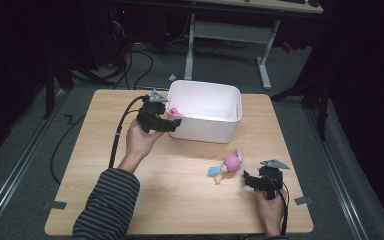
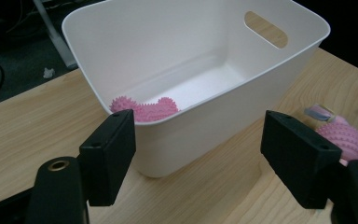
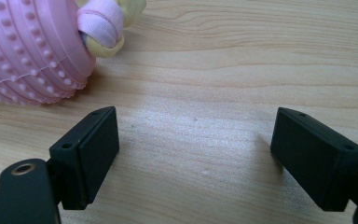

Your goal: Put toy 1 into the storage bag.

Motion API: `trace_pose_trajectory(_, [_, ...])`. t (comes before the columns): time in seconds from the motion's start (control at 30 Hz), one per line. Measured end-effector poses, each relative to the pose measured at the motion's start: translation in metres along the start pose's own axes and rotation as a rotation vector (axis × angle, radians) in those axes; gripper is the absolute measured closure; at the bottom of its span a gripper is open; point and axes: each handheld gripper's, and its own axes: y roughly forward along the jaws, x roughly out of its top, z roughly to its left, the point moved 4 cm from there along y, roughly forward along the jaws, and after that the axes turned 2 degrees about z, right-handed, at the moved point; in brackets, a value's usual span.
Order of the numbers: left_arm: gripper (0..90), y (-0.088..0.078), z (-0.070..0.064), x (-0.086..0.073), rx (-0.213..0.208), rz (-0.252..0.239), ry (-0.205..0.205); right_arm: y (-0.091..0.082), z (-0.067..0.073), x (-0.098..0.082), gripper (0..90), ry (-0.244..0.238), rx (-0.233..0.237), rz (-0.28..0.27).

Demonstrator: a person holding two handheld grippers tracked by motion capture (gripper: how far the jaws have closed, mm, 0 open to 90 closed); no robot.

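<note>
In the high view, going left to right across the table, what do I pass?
Left gripper -> white bin with a pink spiky toy in its left end -> doll with a pink head lying on the table -> right gripper, jaws open and empty.

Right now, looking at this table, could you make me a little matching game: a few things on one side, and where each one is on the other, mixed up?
Things:
1. pink spiky toy
2. doll
3. white tub
4. left tongs

Places:
A. lying on the bare wood near the right tongs
B. at the far middle of the table
C. inside the tub, at its corner
D. held open at the tub's near left corner

Pairs: 1-C, 2-A, 3-B, 4-D
</note>
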Motion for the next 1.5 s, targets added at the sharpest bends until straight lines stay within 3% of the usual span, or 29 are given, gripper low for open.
trace_pose_trajectory(0.5, [25.8,-0.027,-0.007,-0.025,0.035,-0.044,0.022,0.0,0.0,0.0,15.0,0.001,-0.001,0.0])
trace_pose_trajectory(0.83, [25.6,-0.037,-0.006,-0.045,0.027,-0.053,-0.021,0.0,0.0,0.0,15.1,0.002,-0.002,0.0])
trace_pose_trajectory(1.13, [24.8,-0.05,0.0,-0.063,0.057,-0.064,-0.048,0.0,0.0,0.0,15.0,0.002,-0.001,0.0])
trace_pose_trajectory(1.5, [24.6,-0.05,0.002,-0.085,0.052,-0.064,-0.083,0.0,0.0,0.0,15.0,0.002,-0.002,0.0])
